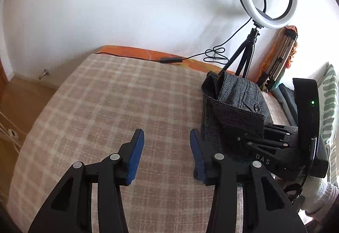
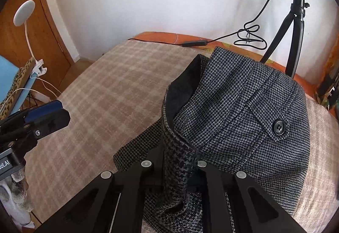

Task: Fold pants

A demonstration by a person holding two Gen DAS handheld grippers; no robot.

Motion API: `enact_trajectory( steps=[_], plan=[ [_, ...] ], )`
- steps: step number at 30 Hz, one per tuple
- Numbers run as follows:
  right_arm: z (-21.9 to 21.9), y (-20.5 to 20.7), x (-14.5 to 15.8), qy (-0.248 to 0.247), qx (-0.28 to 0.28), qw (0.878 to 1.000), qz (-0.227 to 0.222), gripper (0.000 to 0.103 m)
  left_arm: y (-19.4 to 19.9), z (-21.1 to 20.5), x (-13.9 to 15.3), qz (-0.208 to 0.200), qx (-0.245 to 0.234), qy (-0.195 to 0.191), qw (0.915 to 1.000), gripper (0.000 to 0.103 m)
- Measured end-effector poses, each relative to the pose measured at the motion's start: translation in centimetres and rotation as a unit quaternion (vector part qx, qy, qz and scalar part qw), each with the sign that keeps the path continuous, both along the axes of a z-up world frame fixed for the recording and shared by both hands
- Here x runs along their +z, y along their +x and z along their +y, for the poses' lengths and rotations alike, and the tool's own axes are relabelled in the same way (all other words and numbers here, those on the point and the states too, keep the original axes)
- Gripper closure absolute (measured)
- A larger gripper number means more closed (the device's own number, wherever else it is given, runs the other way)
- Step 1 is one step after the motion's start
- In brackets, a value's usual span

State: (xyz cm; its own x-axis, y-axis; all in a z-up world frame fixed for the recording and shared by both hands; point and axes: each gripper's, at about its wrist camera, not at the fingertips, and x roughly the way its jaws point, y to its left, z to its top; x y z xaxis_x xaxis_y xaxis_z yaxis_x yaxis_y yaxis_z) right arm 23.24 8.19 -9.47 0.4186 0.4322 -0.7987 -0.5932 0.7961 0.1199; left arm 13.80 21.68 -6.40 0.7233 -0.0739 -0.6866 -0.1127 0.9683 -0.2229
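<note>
Two tongs were at work over the bed, and only one of them had cloth. My right tongs (image 2: 175,171) were clenched on a bunched edge of the pants (image 2: 237,105), the checked fabric rising as a thick roll between the black fingers. The pants themselves sat in a humped pile on the plaid blanket (image 2: 101,88), toward the right side of the bed, with the buttoned pocket flap (image 2: 273,124) facing up and the dark lining showing at the open waist. My left tongs (image 1: 167,152) were released, blue pads spread wide, hovering over bare blanket just beside the left edge of the pile and holding nothing.

As I judged it, the fold was only partway along: the cloth was doubled over but lumpy, not flat. To do this step well, I needed the left tongs to take the free edge nearest them, low and close to the blanket, so both corners could travel together. Pulling with the right alone would likely have dragged the whole heap sideways. I also thought the grip was too thick; a fat roll tends to slip, so a thinner bite of the hem looked safer. The lamp stand (image 2: 292,27) and its cord (image 2: 250,36) stood near the far edge, so any sweep had to stay short of them.
</note>
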Motion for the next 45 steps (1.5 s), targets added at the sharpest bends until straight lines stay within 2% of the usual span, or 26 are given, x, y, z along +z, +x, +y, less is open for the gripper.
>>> enact_trajectory(
  steps=[2, 5, 7, 9, 12, 16, 19, 22, 24, 26, 32, 35, 37, 38, 41, 43, 45],
  plan=[
    [0.0, 0.2, -0.2, 0.006, 0.004, 1.000, 0.007, 0.091, 0.0, -0.1, 0.0, 0.000, -0.001, 0.000, 1.0000, 0.060],
    [-0.1, 0.5, -0.3, 0.022, 0.017, 0.999, 0.024, 0.079, 0.1, -0.5, 0.1, 0.000, -0.003, 0.001, 1.0000, 0.060],
    [-0.1, 0.7, -0.2, 0.039, 0.030, 0.998, 0.039, 0.060, 0.1, -0.7, 0.3, -0.001, -0.005, 0.000, 1.0000, 0.060],
    [-0.3, 0.4, 0.3, 0.055, 0.045, 0.996, 0.046, 0.056, 0.1, -1.0, 0.5, -0.004, -0.008, -0.001, 1.0000, 0.060],
    [-1.4, 0.2, 1.5, 0.093, 0.061, 0.992, 0.059, 0.041, 0.1, -1.8, 1.1, -0.010, -0.016, -0.003, 0.9998, 0.060],
    [-4.5, 0.0, 4.1, 0.163, 0.081, 0.981, 0.060, 0.037, 0.4, -3.5, 2.0, -0.021, -0.037, 0.000, 0.9991, 0.060],
    [-6.9, 0.5, 6.0, 0.163, 0.076, 0.983, 0.021, 0.037, 1.3, -5.6, 2.5, -0.025, -0.060, 0.003, 0.9979, 0.060],
    [-9.0, 2.3, 6.7, 0.145, 0.053, 0.988, 0.000, 0.037, 2.4, -8.4, 2.4, -0.022, -0.093, 0.027, 0.9951, 0.060],
    [-10.0, 3.9, 6.6, 0.136, 0.039, 0.990, -0.002, 0.038, 3.3, -10.3, 2.0, -0.020, -0.115, 0.054, 0.9917, 0.060],
    [-10.5, 5.6, 6.2, 0.126, 0.029, 0.992, -0.003, 0.042, 4.3, -11.3, 1.3, -0.009, -0.129, 0.063, 0.9896, 0.060],
    [-11.1, 10.8, 2.9, 0.099, 0.012, 0.995, 0.029, 0.044, 6.7, -10.9, -2.6, 0.042, -0.125, 0.092, 0.9870, 0.060],
    [-11.0, 12.8, 1.3, 0.087, 0.000, 0.996, 0.034, 0.047, 7.3, -9.7, -4.2, 0.055, -0.118, 0.088, 0.9875, 0.059],
    [-10.6, 13.9, 0.6, 0.077, -0.009, 0.996, 0.034, 0.056, 7.5, -8.9, -4.9, 0.056, -0.110, 0.082, 0.9889, 0.058],
    [-10.4, 14.3, 0.2, 0.072, -0.012, 0.997, 0.035, 0.058, 7.6, -8.5, -5.2, 0.056, -0.107, 0.077, 0.9896, 0.052],
    [-10.0, 15.1, -0.7, 0.067, -0.023, 0.997, 0.040, 0.064, 7.9, -7.1, -5.8, 0.060, -0.100, 0.046, 0.9921, 0.041],
    [-10.3, 15.3, -0.8, 0.073, -0.030, 0.996, 0.042, 0.068, 7.8, -6.2, -5.9, 0.064, -0.093, 0.017, 0.9934, 0.040],
    [-10.9, 15.3, -0.8, 0.086, -0.035, 0.994, 0.053, 0.068, 7.4, -5.9, -5.5, 0.063, -0.094, 0.020, 0.9934, 0.040]
  ],
)
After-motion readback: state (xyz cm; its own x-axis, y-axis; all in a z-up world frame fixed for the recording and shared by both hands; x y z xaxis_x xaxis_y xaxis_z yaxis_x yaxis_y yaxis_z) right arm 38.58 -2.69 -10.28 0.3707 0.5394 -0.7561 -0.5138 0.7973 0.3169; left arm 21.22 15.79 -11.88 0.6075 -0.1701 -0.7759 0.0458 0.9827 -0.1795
